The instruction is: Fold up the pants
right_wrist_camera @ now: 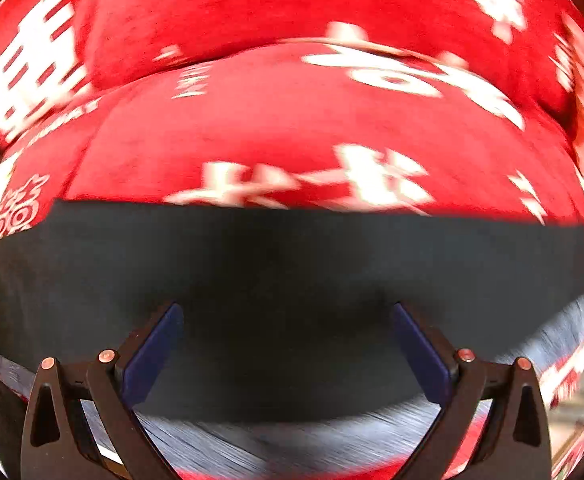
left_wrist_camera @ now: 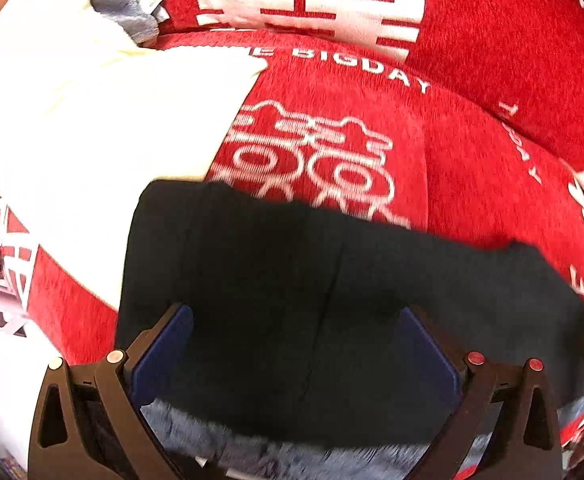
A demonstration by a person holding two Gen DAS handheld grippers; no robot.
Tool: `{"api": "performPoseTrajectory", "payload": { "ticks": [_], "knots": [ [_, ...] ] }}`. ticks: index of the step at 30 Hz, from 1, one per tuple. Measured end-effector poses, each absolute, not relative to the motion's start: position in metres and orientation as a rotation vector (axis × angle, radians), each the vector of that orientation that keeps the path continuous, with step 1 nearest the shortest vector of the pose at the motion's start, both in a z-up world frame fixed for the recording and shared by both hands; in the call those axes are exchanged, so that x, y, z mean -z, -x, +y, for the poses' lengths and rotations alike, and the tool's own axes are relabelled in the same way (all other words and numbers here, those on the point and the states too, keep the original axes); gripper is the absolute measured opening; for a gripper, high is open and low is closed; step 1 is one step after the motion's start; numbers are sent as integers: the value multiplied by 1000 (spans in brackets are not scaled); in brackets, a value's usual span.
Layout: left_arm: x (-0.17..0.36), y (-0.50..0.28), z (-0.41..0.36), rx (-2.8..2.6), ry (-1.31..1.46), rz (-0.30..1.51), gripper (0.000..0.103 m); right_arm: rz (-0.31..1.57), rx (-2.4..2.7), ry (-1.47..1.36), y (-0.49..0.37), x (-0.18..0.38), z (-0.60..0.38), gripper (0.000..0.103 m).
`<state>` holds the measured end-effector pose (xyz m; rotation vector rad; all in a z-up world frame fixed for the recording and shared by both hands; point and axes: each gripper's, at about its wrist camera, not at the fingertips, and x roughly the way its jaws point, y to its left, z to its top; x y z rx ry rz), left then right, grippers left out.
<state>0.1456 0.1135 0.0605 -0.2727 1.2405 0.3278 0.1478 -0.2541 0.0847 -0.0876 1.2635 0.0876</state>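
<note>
The left gripper (left_wrist_camera: 295, 316) has its jaws spread wide, blue pads (left_wrist_camera: 164, 356) facing inward. The right gripper (right_wrist_camera: 288, 312) is likewise spread wide (both views are motion-blurred), holding nothing.

The left wrist camera is sitting just behind its fingers (left_wrist_camera: 180, 344), looking forward and down, very near the pants (left_wrist_camera: 276, 288), with the red cover (left_wrist_camera: 471, 168) and a white cloth (left_wrist_camera: 112, 120) spreading beyond. The right wrist camera is looking the same way from behind its own fingers (right_wrist_camera: 419, 344), equally close over the pants (right_wrist_camera: 292, 264), facing the cover (right_wrist_camera: 292, 120). Both views are sharing the dark pants and the red printed cover behind them.
</note>
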Motion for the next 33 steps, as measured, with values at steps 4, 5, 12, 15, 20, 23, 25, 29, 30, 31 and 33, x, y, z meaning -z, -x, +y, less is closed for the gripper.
{"api": "performPoseTrajectory", "payload": {
  "ticks": [4,5,12,15,20,23,25,29,30,31,33],
  "knots": [
    [-39,-159,120,-376,179,1302,103,1294,-134,194,-150,-68,-218,103],
    [-35,-158,124,-374,183,1309,103,1273,-147,176,-149,-69,-224,103],
    [-30,-158,126,-344,172,1289,103,1260,2,46,-174,-74,-317,103],
    [-30,-159,126,-340,162,1277,103,1262,73,57,-179,-75,-346,103],
    [-30,-163,135,-307,158,1272,103,1268,172,-17,-184,-75,-394,103],
    [-34,-161,143,-314,186,1276,103,1266,252,-77,-184,-77,-410,103],
    [-41,-151,148,-347,207,1274,103,1255,308,-45,-178,-85,-404,103],
    [-54,-117,132,-288,231,1243,103,1222,186,33,-146,-98,-348,103],
    [-55,-107,121,-259,216,1239,103,1217,141,39,-134,-99,-328,103],
    [-55,-100,113,-240,203,1238,103,1212,86,62,-118,-99,-302,103],
    [-51,-86,92,-211,175,1249,103,1205,19,107,-95,-97,-263,103]
  ]
}}
